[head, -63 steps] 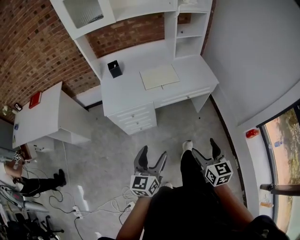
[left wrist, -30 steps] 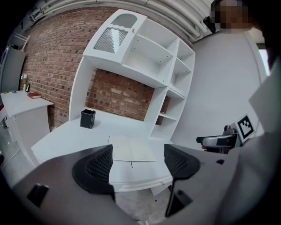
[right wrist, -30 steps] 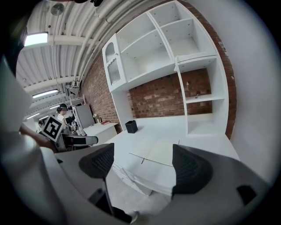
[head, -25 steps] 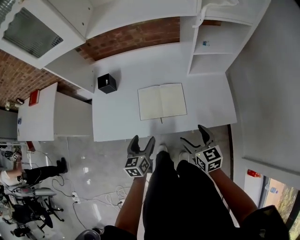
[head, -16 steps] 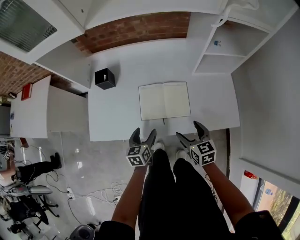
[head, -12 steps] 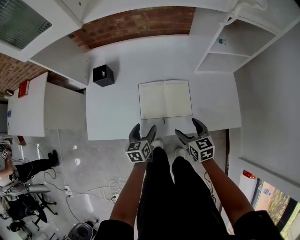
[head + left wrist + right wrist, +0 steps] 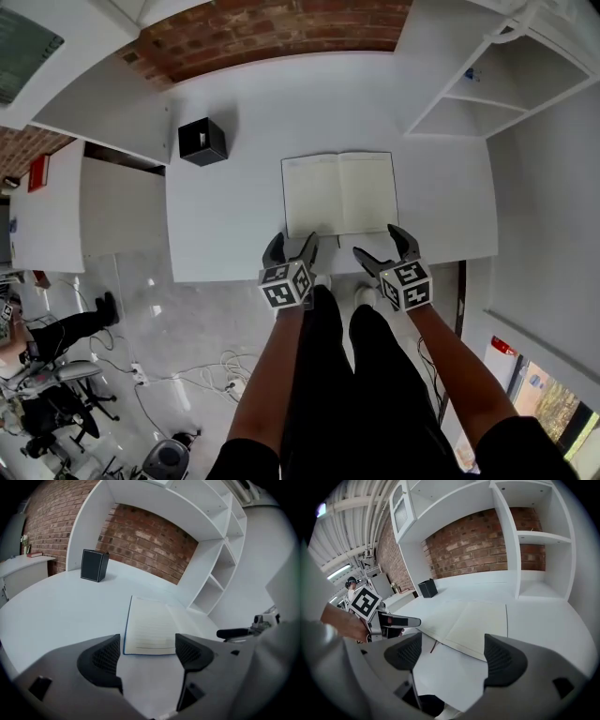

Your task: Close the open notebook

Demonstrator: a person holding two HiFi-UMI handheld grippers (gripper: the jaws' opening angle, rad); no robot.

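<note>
Open notebook (image 7: 339,193) lies flat on the white bench (image 7: 234,216), pages up, near the front edge and right of centre. A thin ribbon marker (image 7: 434,645) trails from its near edge onto the bench.

Left tool (image 7: 292,243) hovers at the bench's front edge, just short of the left page. Its jaws are wide with nothing between them. Right tool (image 7: 380,246) hangs by the near right corner, jaws also wide and empty. In both gripper views the notebook's near edge sits just beyond the jaw tips.

Black box (image 7: 202,142) stands well apart at the back left. White shelves (image 7: 487,84) rise on the right, with a brick wall (image 7: 272,23) behind.
</note>
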